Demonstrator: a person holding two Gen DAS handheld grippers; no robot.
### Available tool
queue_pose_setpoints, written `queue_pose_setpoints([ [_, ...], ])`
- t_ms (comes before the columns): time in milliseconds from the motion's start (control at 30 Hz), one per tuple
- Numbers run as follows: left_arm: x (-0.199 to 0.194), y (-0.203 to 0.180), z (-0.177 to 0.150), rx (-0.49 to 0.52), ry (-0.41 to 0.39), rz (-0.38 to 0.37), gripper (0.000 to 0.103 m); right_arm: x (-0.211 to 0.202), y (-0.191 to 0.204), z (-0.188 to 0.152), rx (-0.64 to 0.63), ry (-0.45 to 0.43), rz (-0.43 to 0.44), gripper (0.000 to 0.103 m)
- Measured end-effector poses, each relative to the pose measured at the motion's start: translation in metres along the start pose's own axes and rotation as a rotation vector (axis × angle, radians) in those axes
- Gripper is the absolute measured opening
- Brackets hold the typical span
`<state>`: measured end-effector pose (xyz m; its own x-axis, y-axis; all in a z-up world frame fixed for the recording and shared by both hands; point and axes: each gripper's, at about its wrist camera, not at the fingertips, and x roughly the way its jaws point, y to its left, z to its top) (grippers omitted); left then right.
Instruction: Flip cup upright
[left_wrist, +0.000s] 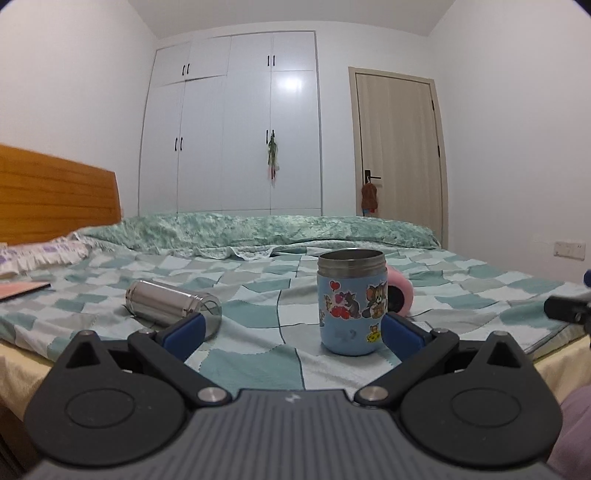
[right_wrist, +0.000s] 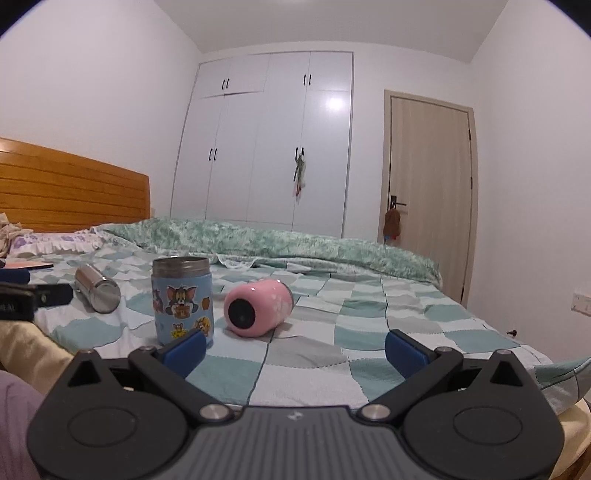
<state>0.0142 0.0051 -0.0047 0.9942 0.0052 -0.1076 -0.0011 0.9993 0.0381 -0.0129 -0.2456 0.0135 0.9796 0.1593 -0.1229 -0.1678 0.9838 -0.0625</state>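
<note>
A blue cartoon-sticker cup (left_wrist: 351, 302) stands upright on the checked bedspread, open mouth up; it also shows in the right wrist view (right_wrist: 183, 301). A pink cup (right_wrist: 256, 308) lies on its side to its right, base toward me, partly hidden behind the blue cup in the left wrist view (left_wrist: 400, 295). A steel cup (left_wrist: 171, 308) lies on its side at the left, seen also in the right wrist view (right_wrist: 98, 288). My left gripper (left_wrist: 291, 332) is open and empty, just short of the blue cup. My right gripper (right_wrist: 295, 349) is open and empty, in front of the pink cup.
The bed (right_wrist: 369, 332) has a folded green quilt (left_wrist: 258, 230) along its far side and a pillow (left_wrist: 40, 254) and wooden headboard (left_wrist: 55, 192) at the left. A pink book (left_wrist: 22, 288) lies at far left. Wardrobe and door stand behind.
</note>
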Motion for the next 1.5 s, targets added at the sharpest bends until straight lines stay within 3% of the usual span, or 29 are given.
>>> queue_pose_setpoints([
  [1500, -0.0020, 0.0002, -0.0039, 0.005, -0.021, -0.014, 0.103, -0.0036, 0.0015, -0.0029, -0.005, -0.023, -0.017, 0.103],
])
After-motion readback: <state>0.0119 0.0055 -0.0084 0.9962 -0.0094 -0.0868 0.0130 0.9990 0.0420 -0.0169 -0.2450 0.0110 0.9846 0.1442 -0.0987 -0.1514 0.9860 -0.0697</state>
